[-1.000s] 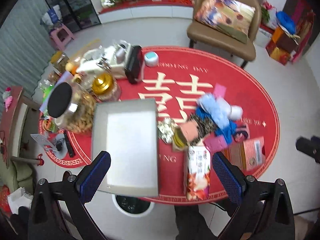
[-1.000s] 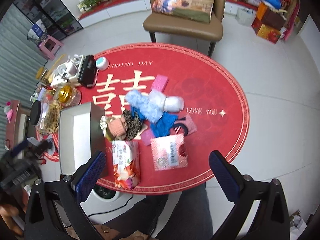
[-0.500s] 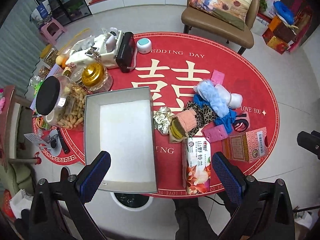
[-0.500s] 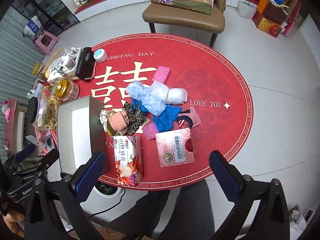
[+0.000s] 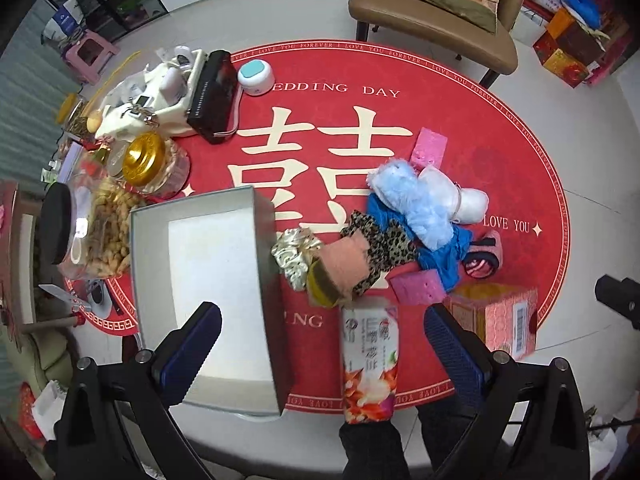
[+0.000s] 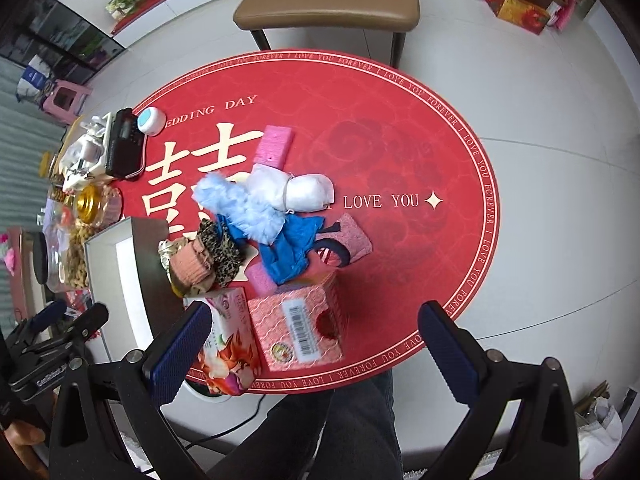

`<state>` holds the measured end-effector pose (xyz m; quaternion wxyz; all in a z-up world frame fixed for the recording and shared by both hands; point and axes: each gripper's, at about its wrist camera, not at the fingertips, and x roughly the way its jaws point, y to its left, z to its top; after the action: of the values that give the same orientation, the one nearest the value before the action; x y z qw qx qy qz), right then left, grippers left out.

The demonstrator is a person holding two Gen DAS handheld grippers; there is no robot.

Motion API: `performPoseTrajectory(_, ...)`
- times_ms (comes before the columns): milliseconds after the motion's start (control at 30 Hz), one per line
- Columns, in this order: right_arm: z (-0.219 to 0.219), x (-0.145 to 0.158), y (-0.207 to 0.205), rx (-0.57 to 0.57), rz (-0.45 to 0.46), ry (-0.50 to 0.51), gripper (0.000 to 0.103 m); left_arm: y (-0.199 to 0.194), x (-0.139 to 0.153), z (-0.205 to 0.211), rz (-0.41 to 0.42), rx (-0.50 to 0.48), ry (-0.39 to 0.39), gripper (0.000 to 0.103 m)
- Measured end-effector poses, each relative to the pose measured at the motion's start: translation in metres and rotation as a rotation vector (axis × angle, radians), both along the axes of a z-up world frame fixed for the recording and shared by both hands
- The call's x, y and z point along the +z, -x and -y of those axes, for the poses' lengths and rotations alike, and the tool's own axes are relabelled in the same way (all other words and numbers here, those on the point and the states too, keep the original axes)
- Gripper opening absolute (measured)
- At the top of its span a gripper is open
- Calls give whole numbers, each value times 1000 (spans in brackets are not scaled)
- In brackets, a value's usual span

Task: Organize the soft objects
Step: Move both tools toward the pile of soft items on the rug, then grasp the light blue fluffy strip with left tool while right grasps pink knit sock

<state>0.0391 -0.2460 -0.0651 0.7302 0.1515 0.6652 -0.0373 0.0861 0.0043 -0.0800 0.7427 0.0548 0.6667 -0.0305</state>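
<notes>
Both grippers dropped nearer, fingers wide open, tissue pack (image 5: 370, 360) w/ pink box (image 6: 298, 326) fronting soft pile (image 5: 404, 232), maybe socks

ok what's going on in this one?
A person holds both grippers above a round red table. The left gripper and right gripper are open and empty. A heap of soft items, including a fluffy blue piece and a leopard-print scrunchie, lies mid-table beside an empty grey box. Nothing is in the box.
</notes>
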Motion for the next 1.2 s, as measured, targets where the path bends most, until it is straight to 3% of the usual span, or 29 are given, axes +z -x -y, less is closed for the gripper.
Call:
performPoseTrajectory(267,29,-55,-34,-9,-61,-66,103,-50,-62,34,-87,88,12,102)
performPoseTrajectory(467,40,-96,-61,24,-80,-121,103,-70,-92,48,-70,153,37,102)
performPoseTrajectory(633,44,-137,-76,80,-109,-106,103,-83,-112,59,-38,185,67,102)
performPoseTrajectory(833,38,-182,-73,145,-174,-142,103,-87,-143,73,-50,186,42,102)
performPoseTrajectory(1000,34,-198,-76,179,-190,-166,103,-91,-153,81,-47,175,23,101)
performPoseTrajectory(1033,34,-199,-78,186,-188,-167,103,-91,-153,83,-39,168,16,101)
performPoseTrajectory(1100,32,-204,-82,204,-193,-160,103,-93,-154,88,-35,147,14,86)
performPoseTrajectory(1200,28,-214,-88,212,-205,-166,100,-94,-162,94,-73,131,35,85)
